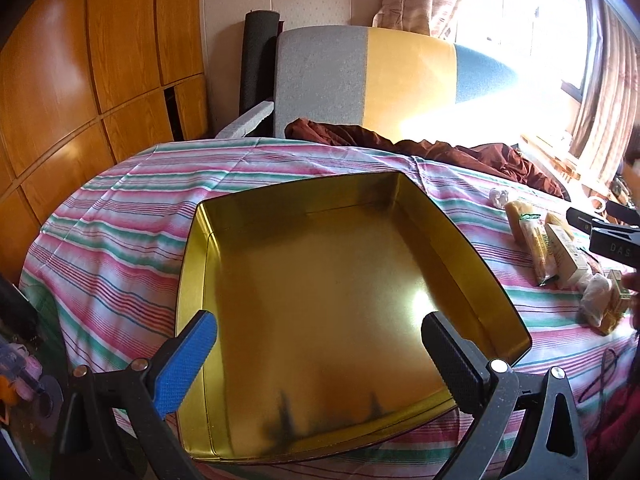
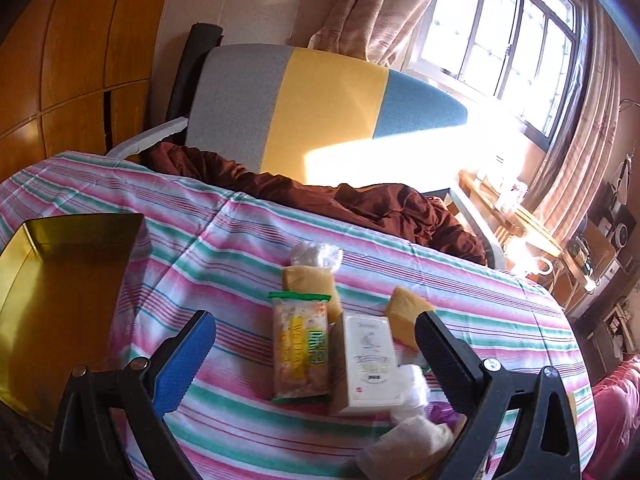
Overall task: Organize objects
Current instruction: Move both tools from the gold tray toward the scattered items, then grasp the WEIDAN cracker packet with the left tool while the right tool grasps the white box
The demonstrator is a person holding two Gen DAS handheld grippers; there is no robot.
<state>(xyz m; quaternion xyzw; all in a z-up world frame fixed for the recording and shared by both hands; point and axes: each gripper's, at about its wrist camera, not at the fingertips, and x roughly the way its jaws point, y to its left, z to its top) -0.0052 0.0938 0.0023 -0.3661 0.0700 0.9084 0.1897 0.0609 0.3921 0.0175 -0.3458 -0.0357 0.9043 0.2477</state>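
Left gripper (image 1: 320,346) fingers released over empty gold tin (image 1: 340,300); right gripper (image 2: 316,346) fingers released over white box (image 2: 370,364), snack packet (image 2: 298,350) at its 9 o'clock.

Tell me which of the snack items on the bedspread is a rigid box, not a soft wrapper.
The white carton, beside the yellow-green packet. It alone has flat cardboard faces; the others are bagged.

Left wrist view is looking forward and down, close over the tin (image 1: 320,300), between the left tool's (image 1: 320,344) fingers. Right wrist view is looking likewise over the packets (image 2: 300,352) beside it, from the right tool (image 2: 316,356). Both are sharing the striped bed (image 1: 120,216), tin edge (image 2: 60,264), headboard (image 2: 320,96) and window (image 2: 500,28).
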